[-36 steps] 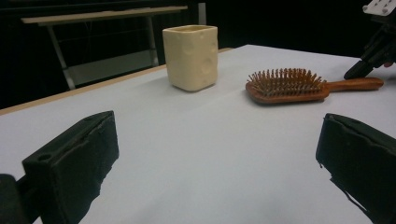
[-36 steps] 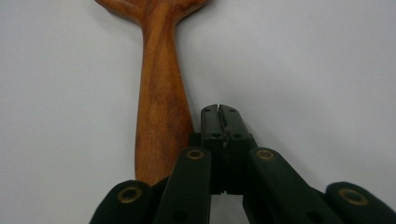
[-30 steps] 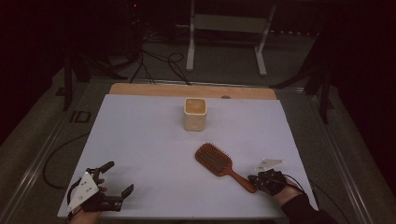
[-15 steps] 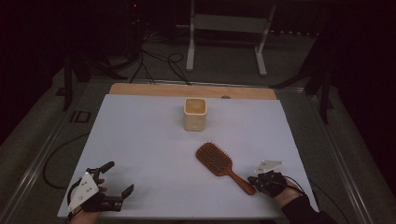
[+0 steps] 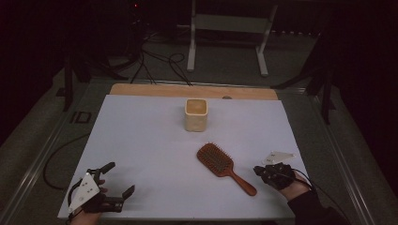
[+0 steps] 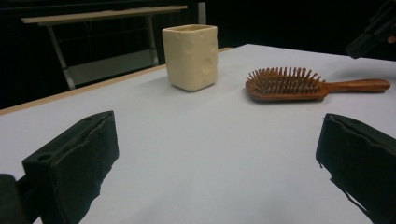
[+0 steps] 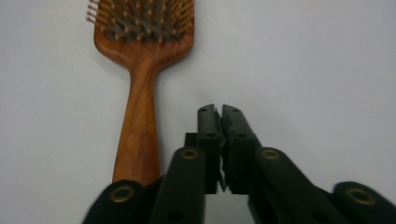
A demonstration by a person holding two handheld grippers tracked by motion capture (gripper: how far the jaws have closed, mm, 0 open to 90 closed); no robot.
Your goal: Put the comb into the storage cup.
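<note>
A white sheet covers the desk [image 5: 141, 140], whose wooden far edge shows, and beyond it the dim room holds a metal stand [image 5: 230, 28] and cables [image 5: 155, 61] on the floor. A wooden hairbrush [image 5: 225, 167] lies bristles up on the sheet's near right part, its long axis diagonal, handle pointing near-right toward the right gripper [image 5: 261, 170] and head toward the cream cup [image 5: 195, 114] standing farther back. The right gripper rests just beside the handle's end with jaws together, while the left gripper [image 5: 117, 180], at the near left corner, has its jaws wide apart and empty.

Found no readable text, label, brand, number or sign anywhere: none on the cup [image 5: 196, 114], the hairbrush [image 5: 224, 166] or the counter [image 5: 141, 140].
</note>
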